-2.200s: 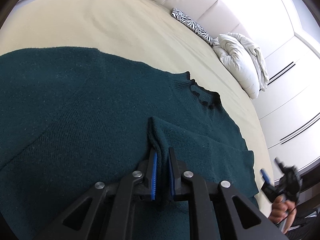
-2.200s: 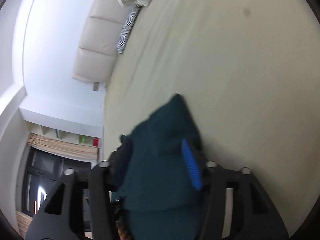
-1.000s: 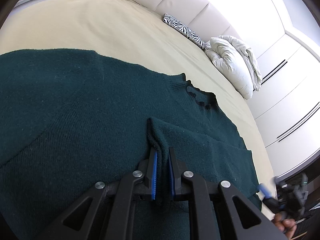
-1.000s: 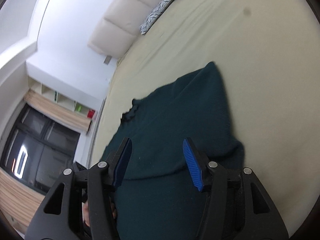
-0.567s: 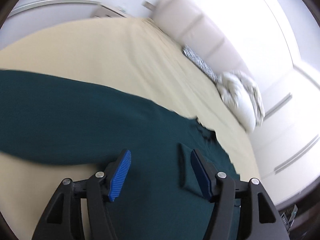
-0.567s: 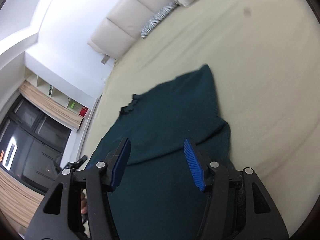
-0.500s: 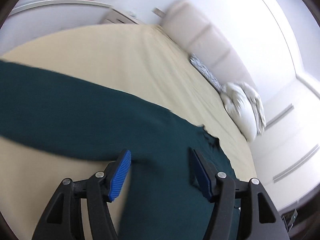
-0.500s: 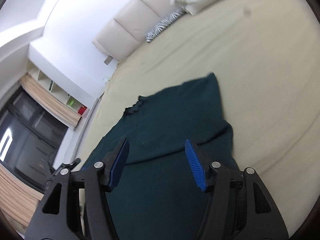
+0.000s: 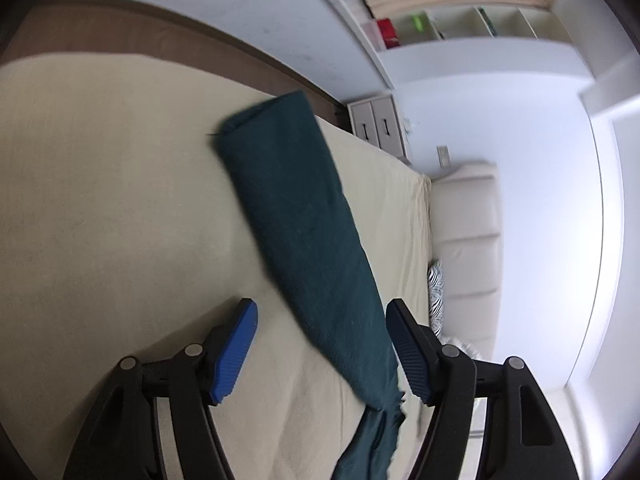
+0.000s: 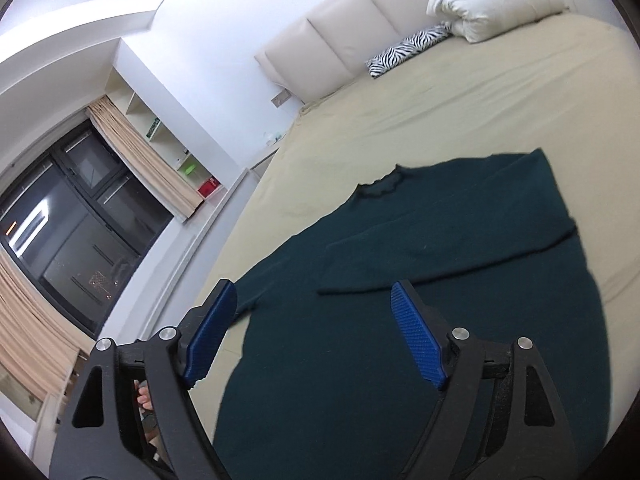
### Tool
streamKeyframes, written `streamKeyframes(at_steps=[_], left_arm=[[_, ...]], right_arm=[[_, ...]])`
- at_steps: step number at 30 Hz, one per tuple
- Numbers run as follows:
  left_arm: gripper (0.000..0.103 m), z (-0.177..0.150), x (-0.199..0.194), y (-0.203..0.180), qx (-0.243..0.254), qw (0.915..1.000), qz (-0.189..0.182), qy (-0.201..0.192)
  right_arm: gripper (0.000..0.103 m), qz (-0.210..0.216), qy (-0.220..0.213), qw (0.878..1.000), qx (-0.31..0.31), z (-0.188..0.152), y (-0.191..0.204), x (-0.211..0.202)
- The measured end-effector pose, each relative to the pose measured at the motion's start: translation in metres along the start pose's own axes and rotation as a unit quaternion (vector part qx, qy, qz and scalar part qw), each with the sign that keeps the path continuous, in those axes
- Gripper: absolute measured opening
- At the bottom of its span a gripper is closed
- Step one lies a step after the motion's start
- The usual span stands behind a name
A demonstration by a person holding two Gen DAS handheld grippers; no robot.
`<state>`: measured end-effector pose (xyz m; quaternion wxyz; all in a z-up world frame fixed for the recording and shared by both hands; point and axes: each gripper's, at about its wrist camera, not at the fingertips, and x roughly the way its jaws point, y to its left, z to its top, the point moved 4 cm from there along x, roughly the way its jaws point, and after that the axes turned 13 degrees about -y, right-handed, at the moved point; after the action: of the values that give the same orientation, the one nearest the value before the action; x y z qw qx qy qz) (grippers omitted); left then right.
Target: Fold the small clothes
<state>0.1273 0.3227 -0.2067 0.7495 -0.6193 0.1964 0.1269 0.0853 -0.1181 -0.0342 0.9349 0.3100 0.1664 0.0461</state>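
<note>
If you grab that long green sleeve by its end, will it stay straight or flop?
Probably flop: the sleeve is soft knit lying limp on the bed. It likely drags the sweater a little, since they're joined. It should grip easily; the knit looks fuzzy, not slick.

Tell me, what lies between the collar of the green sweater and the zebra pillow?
Only bare beige bedsheet lies between the sweater collar and the zebra pillow, seen in the right wrist view.

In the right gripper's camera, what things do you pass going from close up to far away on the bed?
Right gripper → green sweater → bare beige bed sheet → zebra pillow → white duvet pile.
</note>
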Motion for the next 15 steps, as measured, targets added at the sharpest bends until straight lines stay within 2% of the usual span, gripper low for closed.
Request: streamKeyframes(at_steps=[6,9,10,11,13,15], left_arm=[[0.069,0.015,0.027,0.008,-0.079,0.9965,-0.005,-0.029],[0.06,0.028,0.043,-0.001,-0.09,0.9951,0.006,-0.04],[0.052,0.03,0.05,-0.005,-0.085,0.9956,0.007,-0.039],[0.036,0.034,0.055,-0.009,-0.075,0.9965,0.011,-0.036],[0.018,0.031,0.061,-0.02,-0.042,0.9981,0.034,-0.029],[0.011,0.024,0.058,-0.04,0.009,0.9987,0.041,-0.03]], right_arm=[[0.08,0.005,-0.006,1.0,0.0,-0.011,0.021,0.005],[0.08,0.005,-0.014,1.0,0.0,-0.012,0.024,0.003],[0.08,0.004,-0.015,1.0,0.002,-0.012,0.022,0.006],[0.08,0.003,-0.016,1.0,0.003,-0.013,0.019,0.008],[0.08,-0.003,-0.019,1.0,0.003,-0.013,0.016,0.006],[0.08,-0.006,-0.024,1.0,0.003,-0.014,0.01,0.003]])
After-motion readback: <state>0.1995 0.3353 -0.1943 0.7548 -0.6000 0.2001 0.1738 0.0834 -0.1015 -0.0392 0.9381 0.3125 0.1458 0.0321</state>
